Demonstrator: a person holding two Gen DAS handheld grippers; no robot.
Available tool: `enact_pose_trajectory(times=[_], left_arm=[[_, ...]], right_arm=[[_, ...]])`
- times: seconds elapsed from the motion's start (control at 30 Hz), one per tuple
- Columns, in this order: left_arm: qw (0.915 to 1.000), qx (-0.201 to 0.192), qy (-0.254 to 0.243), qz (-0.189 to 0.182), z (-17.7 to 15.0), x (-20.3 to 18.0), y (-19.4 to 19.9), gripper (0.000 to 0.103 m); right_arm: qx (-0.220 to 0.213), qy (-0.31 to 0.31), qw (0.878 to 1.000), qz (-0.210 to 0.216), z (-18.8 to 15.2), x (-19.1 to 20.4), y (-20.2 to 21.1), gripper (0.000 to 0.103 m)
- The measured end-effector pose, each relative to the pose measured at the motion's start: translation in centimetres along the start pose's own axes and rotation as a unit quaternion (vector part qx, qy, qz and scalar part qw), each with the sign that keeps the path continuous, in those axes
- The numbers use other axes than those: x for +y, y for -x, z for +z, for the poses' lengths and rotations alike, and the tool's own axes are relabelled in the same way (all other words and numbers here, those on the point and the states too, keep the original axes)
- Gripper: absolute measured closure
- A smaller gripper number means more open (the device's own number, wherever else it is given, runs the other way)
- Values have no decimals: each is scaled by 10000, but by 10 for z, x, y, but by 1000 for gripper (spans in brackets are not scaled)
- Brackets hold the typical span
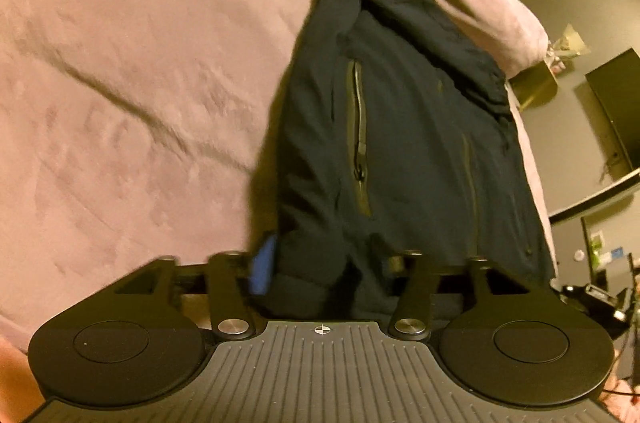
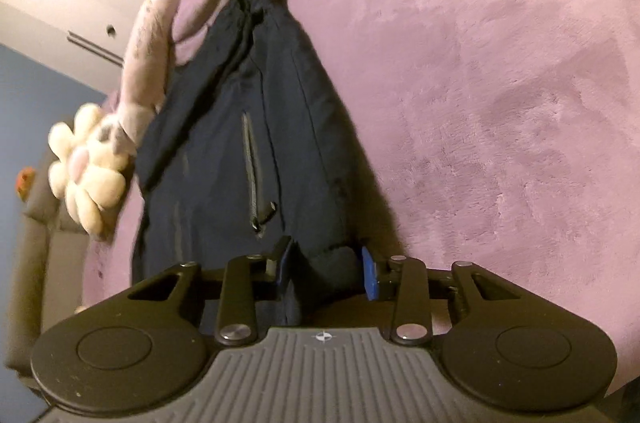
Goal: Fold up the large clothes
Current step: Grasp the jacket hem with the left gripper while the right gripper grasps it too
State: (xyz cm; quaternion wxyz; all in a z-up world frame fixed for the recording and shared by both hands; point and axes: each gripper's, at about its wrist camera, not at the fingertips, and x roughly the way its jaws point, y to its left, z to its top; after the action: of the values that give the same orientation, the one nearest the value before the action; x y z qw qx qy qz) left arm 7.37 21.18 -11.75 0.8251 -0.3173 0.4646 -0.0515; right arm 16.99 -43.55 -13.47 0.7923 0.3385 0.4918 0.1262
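Hiding the near hem, both grippers cover the jacket's (image 1: 400,127) bottom edge, and motion blurs the fabric. The left gripper (image 1: 324,275) and right gripper (image 2: 326,271) each pinch a bunch of hem between their fingers. The navy jacket, with zipped pockets, lies on the pink bed (image 2: 500,103), its long axis running away toward a plush toy (image 2: 92,167).

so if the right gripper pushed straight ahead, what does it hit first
The dark navy zip-pocket jacket bunched between the right gripper's fingers; beyond it, probably the pink plush blanket.
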Motion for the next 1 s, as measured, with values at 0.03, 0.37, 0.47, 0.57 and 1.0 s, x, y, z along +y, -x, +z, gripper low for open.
enact_pose_trajectory(times=[0.03, 0.37, 0.47, 0.57, 1.0], left_arm=[[10000, 65, -38, -4, 0, -1, -3, 35], [9995, 189, -242, 32, 11, -21, -5, 71], [9988, -70, -242, -410, 24, -34, 8, 81], [9956, -595, -66, -724, 50, -44, 22, 83], [9764, -1916, 884, -462, 232, -63, -36, 84]], right_arm=[[47, 2, 10000, -10, 0, 0, -3, 64], [121, 476, 9979, 413, 12, 32, -6, 76], [-98, 506, 9955, 793, 28, 49, -4, 77], [-433, 395, 9913, 1182, 53, 66, -7, 78], [-1746, 435, 9822, 540, 221, 161, -88, 80]])
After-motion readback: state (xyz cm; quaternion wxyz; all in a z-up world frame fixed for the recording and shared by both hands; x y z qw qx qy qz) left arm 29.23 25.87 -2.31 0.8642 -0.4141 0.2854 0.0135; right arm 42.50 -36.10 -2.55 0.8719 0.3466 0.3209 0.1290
